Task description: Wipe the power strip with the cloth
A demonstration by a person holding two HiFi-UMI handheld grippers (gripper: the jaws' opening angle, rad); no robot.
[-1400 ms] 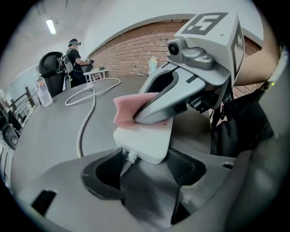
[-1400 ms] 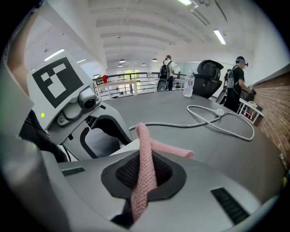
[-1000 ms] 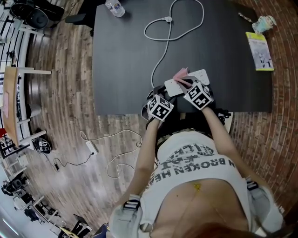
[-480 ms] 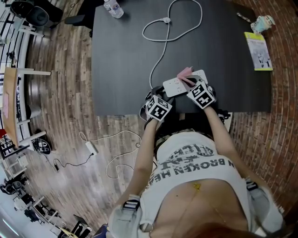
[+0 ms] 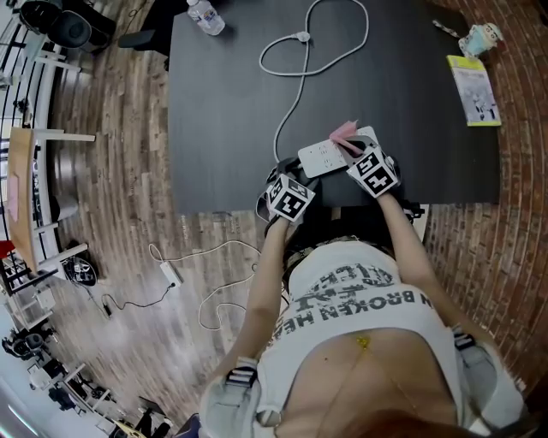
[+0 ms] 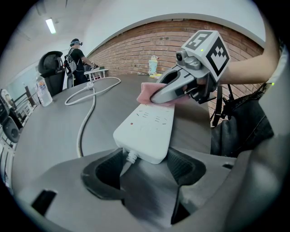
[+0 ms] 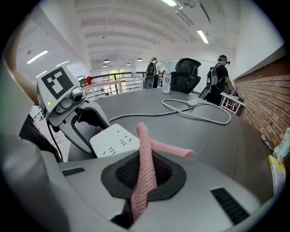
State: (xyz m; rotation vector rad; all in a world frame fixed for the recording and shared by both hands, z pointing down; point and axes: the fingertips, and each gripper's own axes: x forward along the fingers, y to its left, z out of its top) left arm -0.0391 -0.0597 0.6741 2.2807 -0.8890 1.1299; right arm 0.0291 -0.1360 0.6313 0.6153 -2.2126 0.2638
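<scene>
Dark tabletop (image 5: 223,103); wood floor (image 5: 111,171) at 9 o'clock, brick wall (image 5: 518,222) at 3. Strip (image 5: 324,156) near tabletop's 6 o'clock edge, long axis 8–2 o'clock, cord (image 5: 291,111) end toward 8. Left claw (image 6: 145,165) pinches that cord end. Right claw (image 7: 144,181) pinches pink cloth (image 5: 342,132), which lies over strip's 2 o'clock end.

Cloth (image 5: 341,133) atop rt end of power strip (image 5: 321,156), cable (image 5: 295,96) behind on table (image 5: 223,111).

Black table (image 5: 223,128); white cable (image 5: 297,96) looped mid-table; bottle (image 5: 206,15) far-left corner; yellow booklet (image 5: 473,90) right edge.
</scene>
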